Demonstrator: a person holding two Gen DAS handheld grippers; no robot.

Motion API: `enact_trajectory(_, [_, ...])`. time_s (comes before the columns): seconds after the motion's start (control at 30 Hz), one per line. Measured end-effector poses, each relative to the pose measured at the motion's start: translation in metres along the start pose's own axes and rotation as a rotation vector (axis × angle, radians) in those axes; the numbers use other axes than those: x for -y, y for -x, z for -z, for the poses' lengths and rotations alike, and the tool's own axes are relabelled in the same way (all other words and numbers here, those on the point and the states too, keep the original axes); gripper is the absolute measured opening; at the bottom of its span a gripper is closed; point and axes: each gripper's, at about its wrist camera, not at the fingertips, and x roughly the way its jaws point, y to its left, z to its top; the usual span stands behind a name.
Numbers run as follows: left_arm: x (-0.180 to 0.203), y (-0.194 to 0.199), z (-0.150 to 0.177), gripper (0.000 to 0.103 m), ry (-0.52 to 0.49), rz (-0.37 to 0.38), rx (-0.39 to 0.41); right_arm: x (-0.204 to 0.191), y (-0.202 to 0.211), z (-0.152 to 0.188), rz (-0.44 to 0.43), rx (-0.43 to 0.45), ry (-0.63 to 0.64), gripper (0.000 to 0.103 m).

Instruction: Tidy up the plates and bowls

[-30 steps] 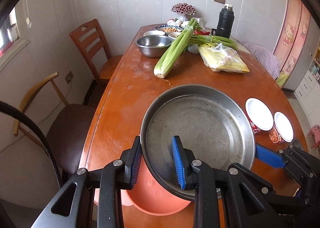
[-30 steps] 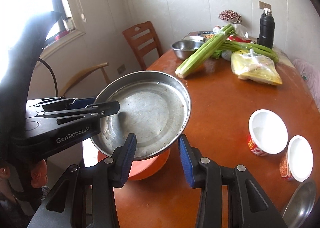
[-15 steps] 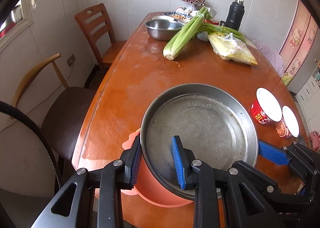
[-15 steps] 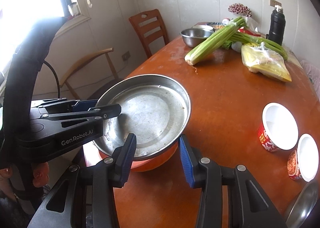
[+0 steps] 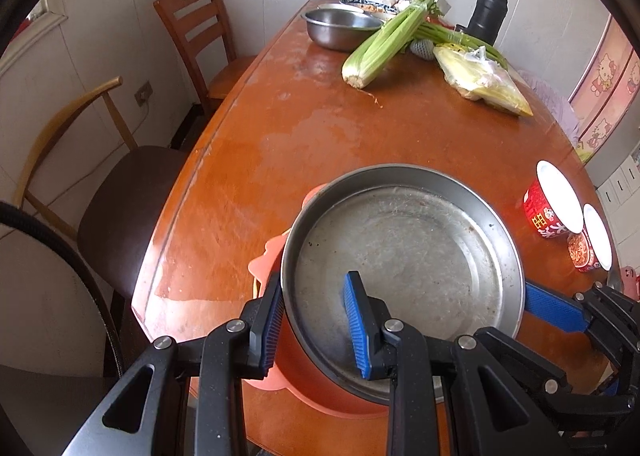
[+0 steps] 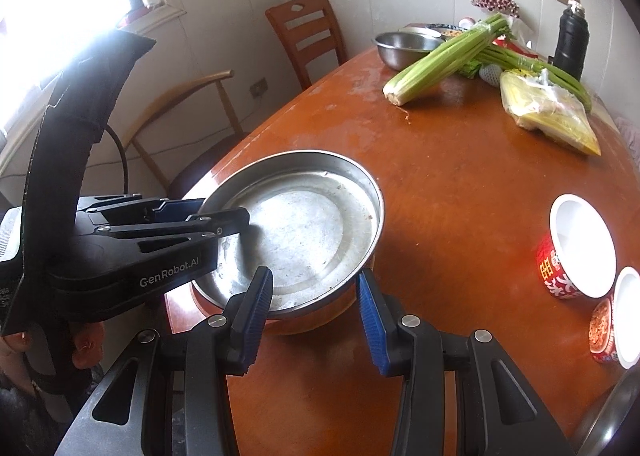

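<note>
A wide steel pan hangs level just over an orange plastic bowl at the near left corner of the table. I cannot tell whether they touch. My left gripper is shut on the pan's near rim, one pad inside and one outside. In the right wrist view the pan sits low in the middle, with the orange bowl peeking out beneath. My right gripper holds the pan's rim from the other side, one finger over the inside and one against the outer wall. The left gripper reaches in from the left.
Two red paper cups with white tops stand to the right. Celery, a steel bowl, a yellow bag and a black flask fill the far end. Chairs stand along the left edge.
Both grippers have sunk with the steel pan toward the orange bowl. The pan now covers more of the bowl, and both grips look the same as before.
</note>
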Motion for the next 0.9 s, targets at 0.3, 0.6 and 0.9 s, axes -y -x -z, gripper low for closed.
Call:
enact_trajectory(0.3, [-0.003, -0.008, 0.004, 0.03, 0.015, 0.014, -0.026, 0.003, -0.007, 0.001, -0.006, -0.021, -0.012, 0.046])
enact_trajectory(0.6, [-0.005, -0.019, 0.006, 0.03, 0.023, 0.014, -0.054, 0.006, -0.019, -0.001, -0.01, -0.053, -0.015, 0.046])
enact_trajectory(0.9, [-0.01, -0.018, 0.006, 0.03, 0.025, 0.013, -0.053, 0.003, -0.025, -0.003, -0.006, -0.065, 0.007, 0.046])
